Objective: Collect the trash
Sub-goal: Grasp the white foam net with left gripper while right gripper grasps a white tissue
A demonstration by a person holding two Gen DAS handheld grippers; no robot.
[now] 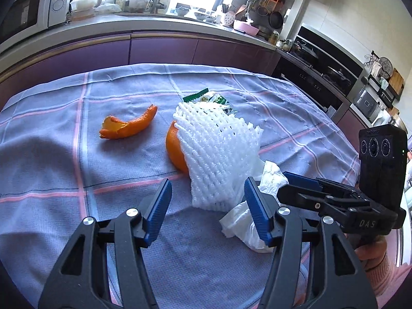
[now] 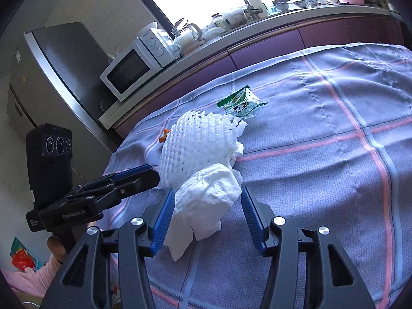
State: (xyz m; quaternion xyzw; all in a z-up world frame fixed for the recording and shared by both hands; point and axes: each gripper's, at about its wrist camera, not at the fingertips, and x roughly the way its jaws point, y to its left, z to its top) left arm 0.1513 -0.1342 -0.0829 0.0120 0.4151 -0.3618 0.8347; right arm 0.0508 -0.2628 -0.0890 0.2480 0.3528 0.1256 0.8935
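Left wrist view, reading left to right: a curled strip of orange peel (image 1: 128, 126) lies on the checked blue cloth (image 1: 64, 154) that covers the worktop. To its right a second piece of orange peel (image 1: 175, 152) sits partly under a white foam fruit net (image 1: 219, 152), with a green snack wrapper (image 1: 211, 99) just beyond the net on the far side. A crumpled white tissue (image 1: 244, 221) lies at the near right of the net, touching it. The left tool (image 1: 207, 208) has its blue pads apart; the near end of the foam net shows between them, and no pad presses on it. At far right the right tool (image 1: 303, 180) enters, held in a person's hand (image 1: 370, 255).

Right wrist view, left to right: the left tool (image 2: 134, 172) reaches in from the left edge, its tips just beside the foam net (image 2: 198, 141). The right tool (image 2: 206, 211) stands with pads apart around the tissue (image 2: 206, 200), which lies between them on the cloth (image 2: 322, 180); whether the left pad touches it cannot be told. The wrapper (image 2: 242, 103) lies beyond the net, toward the purple cabinets (image 2: 283, 43).
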